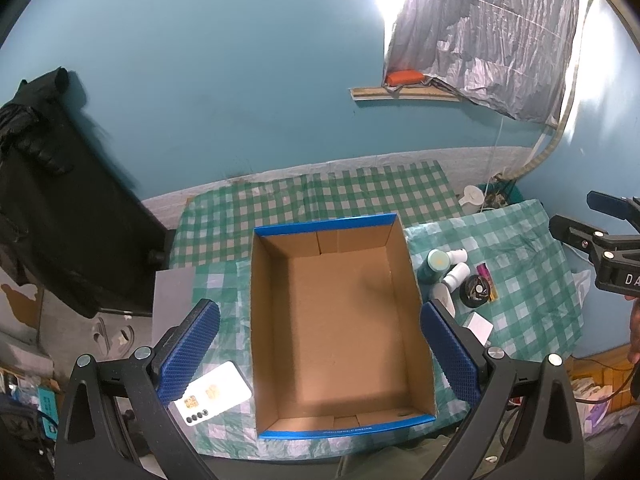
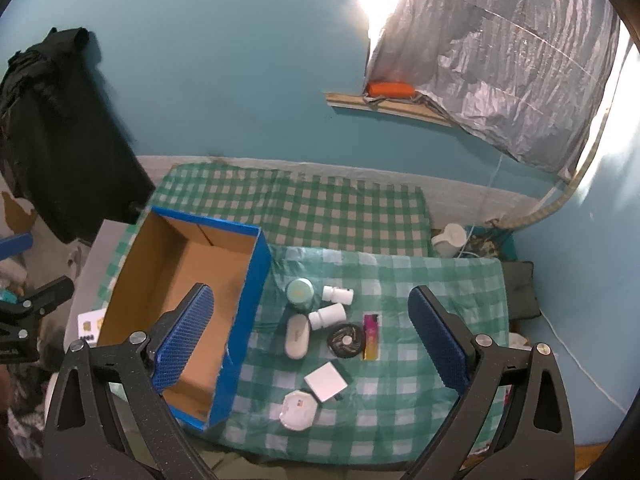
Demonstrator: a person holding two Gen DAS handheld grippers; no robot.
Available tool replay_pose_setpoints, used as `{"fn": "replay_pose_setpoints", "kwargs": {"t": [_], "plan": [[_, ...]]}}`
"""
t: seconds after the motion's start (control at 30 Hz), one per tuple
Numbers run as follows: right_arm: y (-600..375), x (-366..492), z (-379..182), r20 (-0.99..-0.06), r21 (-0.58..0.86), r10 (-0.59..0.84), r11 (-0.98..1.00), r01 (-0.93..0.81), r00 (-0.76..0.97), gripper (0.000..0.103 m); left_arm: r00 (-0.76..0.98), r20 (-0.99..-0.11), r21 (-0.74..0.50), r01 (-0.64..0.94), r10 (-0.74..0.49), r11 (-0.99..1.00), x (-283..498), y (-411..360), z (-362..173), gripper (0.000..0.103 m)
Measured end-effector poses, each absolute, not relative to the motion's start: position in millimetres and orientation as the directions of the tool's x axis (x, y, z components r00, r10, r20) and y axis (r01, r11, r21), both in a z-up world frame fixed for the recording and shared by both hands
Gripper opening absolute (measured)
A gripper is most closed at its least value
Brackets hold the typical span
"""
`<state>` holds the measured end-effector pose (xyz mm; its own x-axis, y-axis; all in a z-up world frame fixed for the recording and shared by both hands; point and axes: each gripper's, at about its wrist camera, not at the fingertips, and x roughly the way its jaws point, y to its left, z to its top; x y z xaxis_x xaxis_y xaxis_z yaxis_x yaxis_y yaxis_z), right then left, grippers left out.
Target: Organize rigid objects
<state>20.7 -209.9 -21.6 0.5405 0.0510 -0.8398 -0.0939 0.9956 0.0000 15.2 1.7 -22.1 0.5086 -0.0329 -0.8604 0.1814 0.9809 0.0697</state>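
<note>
An empty cardboard box with a blue rim (image 1: pixel 340 320) (image 2: pixel 188 280) stands on a green checked cloth (image 2: pixel 400 400). My left gripper (image 1: pixel 320 356) is open, hovering above the box. My right gripper (image 2: pixel 312 344) is open and empty above a cluster of small objects right of the box: a teal jar (image 2: pixel 300 292), two white bottles (image 2: pixel 338 294) (image 2: pixel 327 316), a white oval case (image 2: pixel 297 337), a black round disc (image 2: pixel 346 340), a pink-yellow lighter (image 2: pixel 371 336), a white square block (image 2: pixel 325 381) and a white round container (image 2: pixel 298 409). The cluster also shows in the left wrist view, with the teal jar (image 1: pixel 434 264).
A white card with icons (image 1: pixel 214 396) lies left of the box. A black garment (image 1: pixel 60 200) hangs at the left. A white jug (image 2: pixel 450 240) sits at the back right. The teal wall and a silver sheet (image 2: pixel 500 60) lie behind.
</note>
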Motion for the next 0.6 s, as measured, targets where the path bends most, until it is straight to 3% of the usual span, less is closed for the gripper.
{"fn": "replay_pose_setpoints", "kwargs": {"t": [0.6], "plan": [[-205.7,20.4,-25.7,-0.852,-0.005,0.055,0.994,-0.111,0.521,0.098,0.496,-0.868,0.078,0.172,-0.017,0.982,8.9,4.4,-30.1,0.101]]}}
